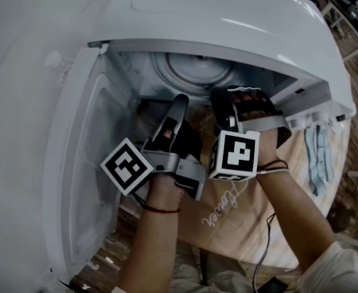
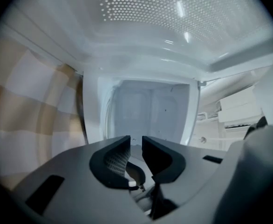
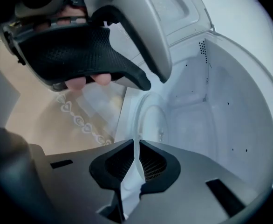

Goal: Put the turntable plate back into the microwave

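The white microwave (image 1: 228,17) stands with its door (image 1: 81,163) swung open to the left. The glass turntable plate (image 1: 191,73) shows inside the cavity as a ringed disc. My right gripper (image 1: 225,99) reaches into the opening. In the right gripper view it (image 3: 136,148) is shut on the plate's thin edge (image 3: 136,157), seen edge-on between the pads. My left gripper (image 1: 180,99) sits close beside it at the cavity mouth. In the left gripper view it (image 2: 136,146) stands open by a narrow gap, with nothing between the pads. One of its fingers (image 3: 80,55) fills the top of the right gripper view.
The microwave rests on a table with a beige checked cloth (image 1: 246,212). A pale blue cloth (image 1: 318,157) lies at the right by the control panel. The open door walls off the left side. The cavity walls (image 2: 150,111) close in around both grippers.
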